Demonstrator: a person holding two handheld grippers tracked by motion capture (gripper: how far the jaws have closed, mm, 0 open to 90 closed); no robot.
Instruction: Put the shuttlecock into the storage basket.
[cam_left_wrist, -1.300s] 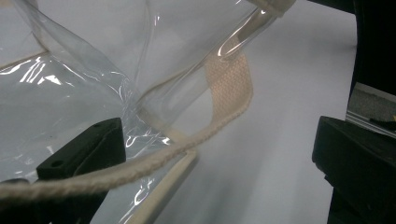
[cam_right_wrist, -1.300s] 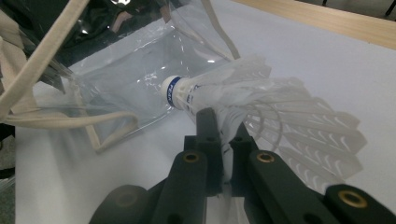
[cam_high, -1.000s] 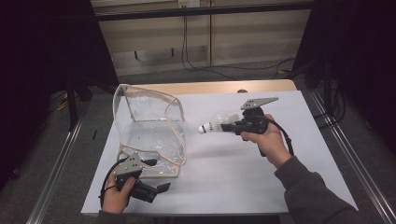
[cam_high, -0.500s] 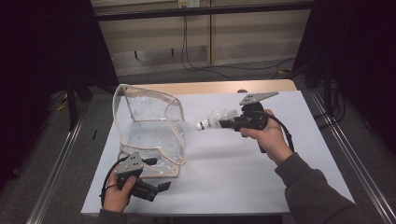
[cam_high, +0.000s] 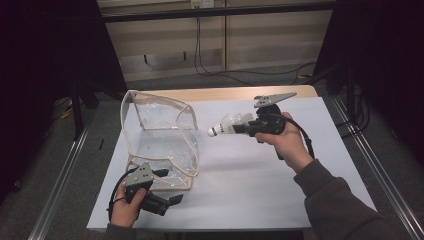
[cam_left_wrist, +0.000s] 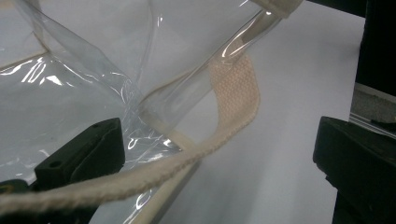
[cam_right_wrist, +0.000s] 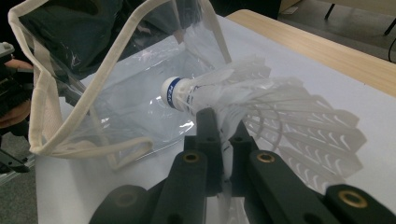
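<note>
My right gripper (cam_high: 246, 128) pinches the shuttlecock (cam_high: 227, 126) by its feathers — cork end aimed at the clear bag's (cam_high: 160, 135) open mouth, just beside it.

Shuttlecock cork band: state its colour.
Blue, ringing the white feathered shuttlecock's white cork tip; the right gripper view shows it best.
</note>
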